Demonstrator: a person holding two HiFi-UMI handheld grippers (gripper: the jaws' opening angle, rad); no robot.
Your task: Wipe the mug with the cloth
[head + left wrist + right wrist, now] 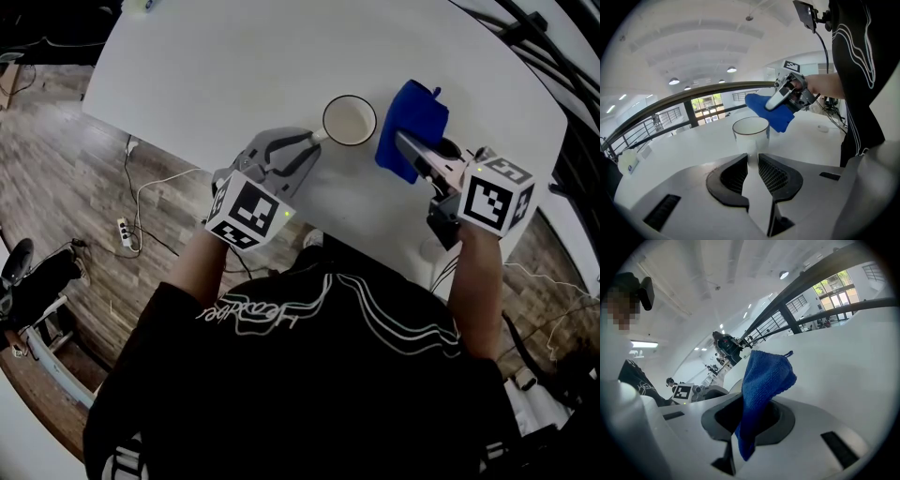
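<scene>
Left gripper is pinching handle of white mug, jaws nearly together on it. Mug is standing upright on white table. Right gripper is clamping blue cloth, jaws closed on fold; cloth is hanging just beside mug, on its right.

I have the mug on the table, left gripper at its near-left; cloth just right, in the right gripper.
</scene>
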